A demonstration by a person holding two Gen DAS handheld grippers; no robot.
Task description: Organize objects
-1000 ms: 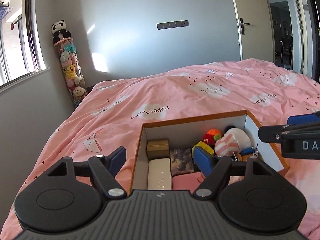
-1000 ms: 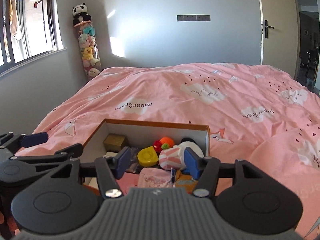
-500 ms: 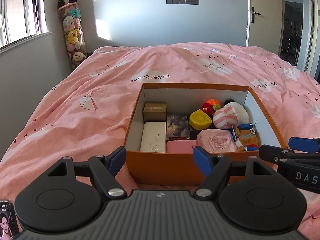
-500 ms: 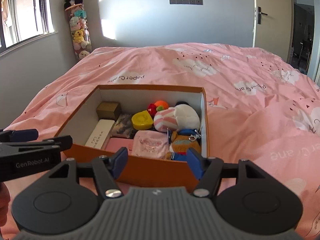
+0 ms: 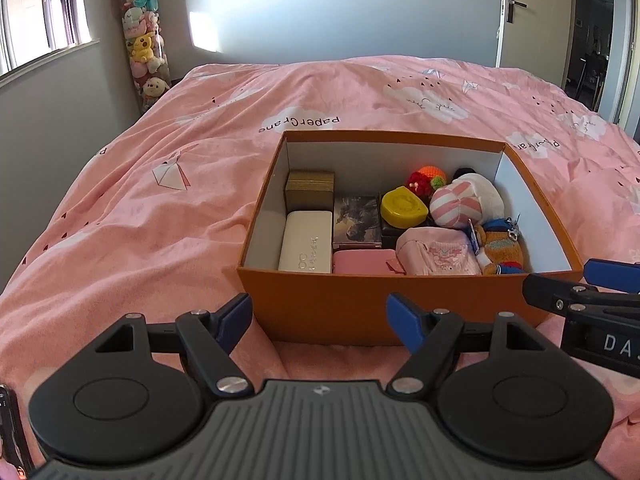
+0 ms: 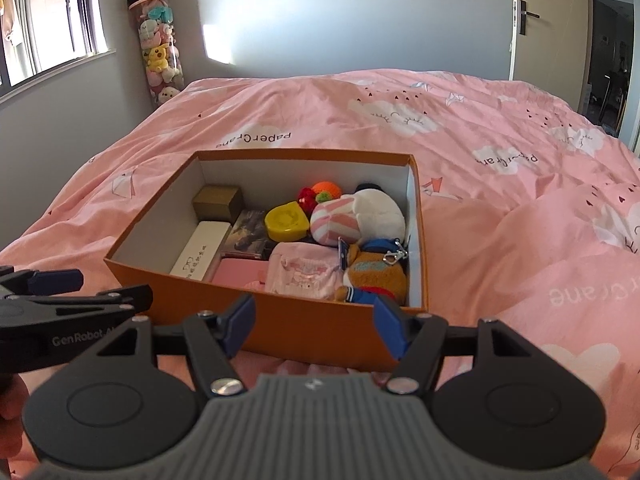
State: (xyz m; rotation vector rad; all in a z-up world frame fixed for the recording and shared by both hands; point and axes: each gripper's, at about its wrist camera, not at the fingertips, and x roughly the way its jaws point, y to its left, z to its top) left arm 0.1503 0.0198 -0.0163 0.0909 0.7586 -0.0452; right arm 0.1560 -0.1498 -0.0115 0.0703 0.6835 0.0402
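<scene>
An orange cardboard box sits open on the pink bed. Inside are a white glasses case, a gold box, a yellow round case, a pink-striped white plush, a pink pouch and a brown plush keychain. My left gripper hovers open just in front of the box's near wall, holding nothing. My right gripper is open beside it, also in front of the near wall and holding nothing.
The pink duvet spreads around the box on all sides. A clear tube of plush toys stands in the far left corner by a window. A door is at the far right. A phone's edge shows at bottom left.
Both grippers sank and tipped downward. The box, earlier partly hidden behind the fingers, now shows whole with its near wall just beyond the fingertips.
</scene>
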